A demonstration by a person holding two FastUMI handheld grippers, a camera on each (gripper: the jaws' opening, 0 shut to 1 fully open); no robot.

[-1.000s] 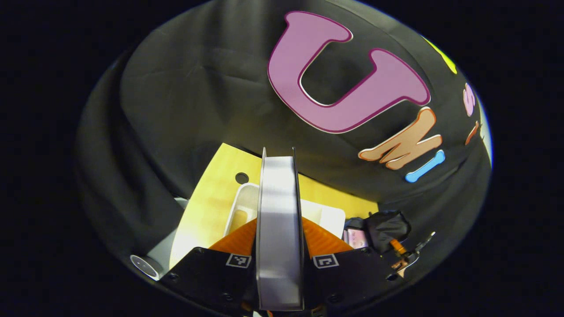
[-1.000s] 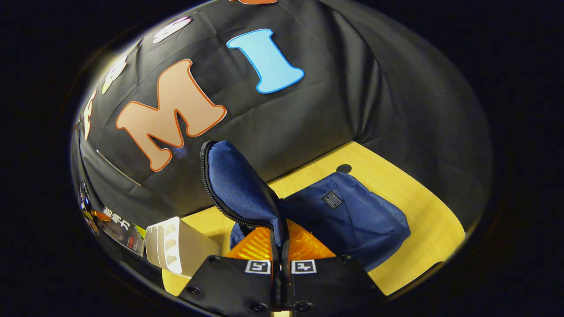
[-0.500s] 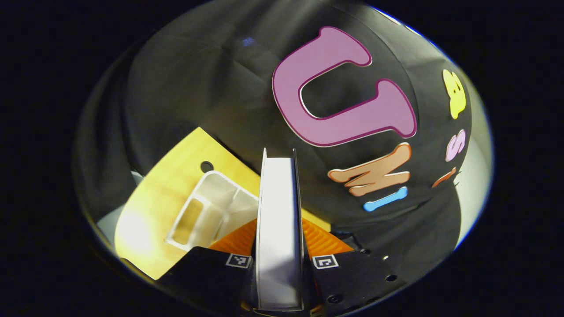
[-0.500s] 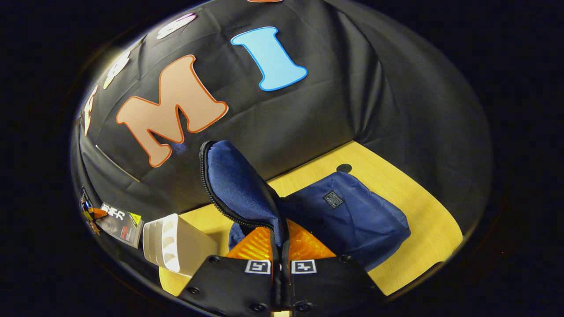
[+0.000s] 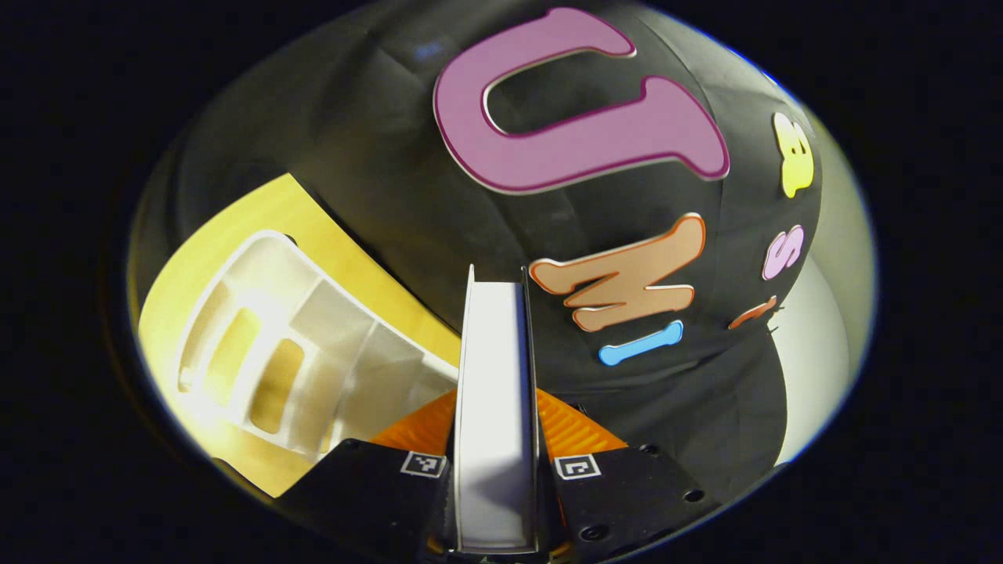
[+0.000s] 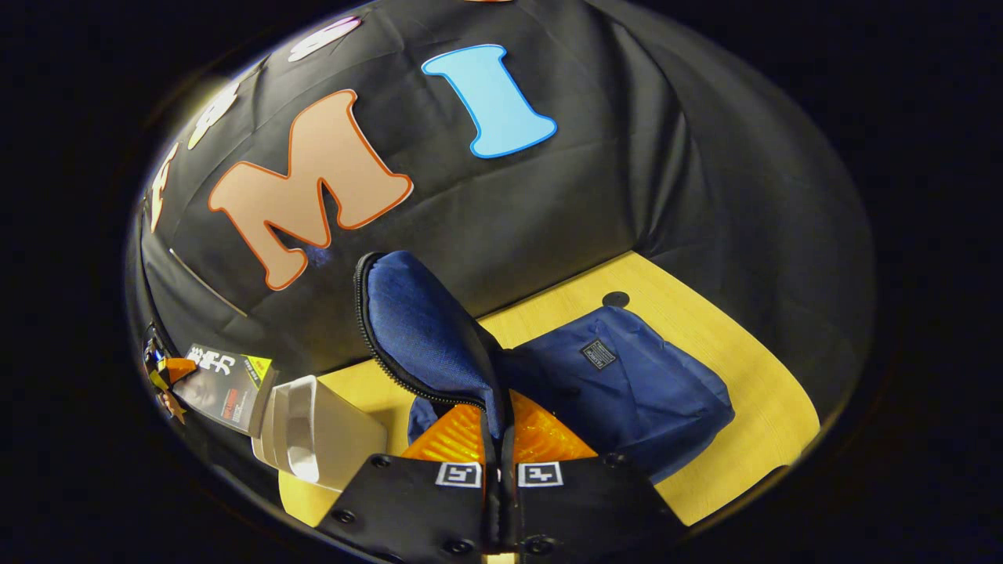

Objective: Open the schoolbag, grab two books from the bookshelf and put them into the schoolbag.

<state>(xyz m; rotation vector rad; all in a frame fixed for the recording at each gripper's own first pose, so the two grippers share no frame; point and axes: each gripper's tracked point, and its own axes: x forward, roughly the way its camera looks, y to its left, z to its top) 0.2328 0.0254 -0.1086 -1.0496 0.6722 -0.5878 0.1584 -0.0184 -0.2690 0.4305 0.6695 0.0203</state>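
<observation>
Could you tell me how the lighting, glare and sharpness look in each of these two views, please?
Left gripper view: strong glare washes out the white bookshelf and the table at left; the book in the left gripper is sharp. Right gripper view: even light, schoolbag flap crisp in the right gripper, fisheye bending the table edge.

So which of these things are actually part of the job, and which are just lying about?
Part of the job:
- book, clamped in left gripper
- schoolbag, its flap pinched by right gripper
- white bookshelf

Just there:
- wooden table
</observation>
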